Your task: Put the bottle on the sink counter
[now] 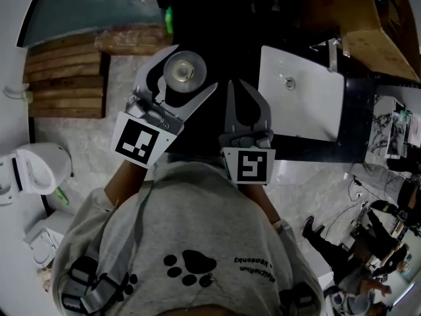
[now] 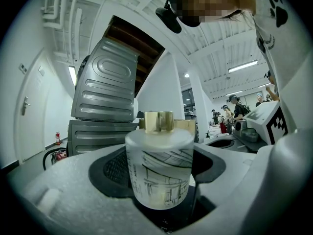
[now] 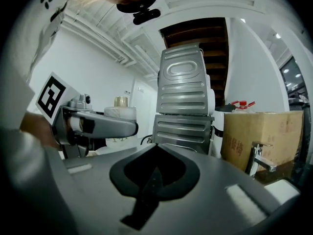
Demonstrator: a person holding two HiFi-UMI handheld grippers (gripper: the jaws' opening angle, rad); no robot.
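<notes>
We see the left claw (image 1: pixel 189 72) clenched on the bottle (image 2: pixel 159 170), a frosted white cylinder with sketched line drawings and a gold cap. It is held upright, left of the white sink (image 1: pixel 299 104). Our right claw (image 3: pixel 154 155) is pressed closed, gripping nothing.

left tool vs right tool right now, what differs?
Left tool is shut on the bottle, jaws spread round it; right tool holds nothing, jaws together. Right tool is nearer the white sink than left tool. Both point forward, side by side.
</notes>
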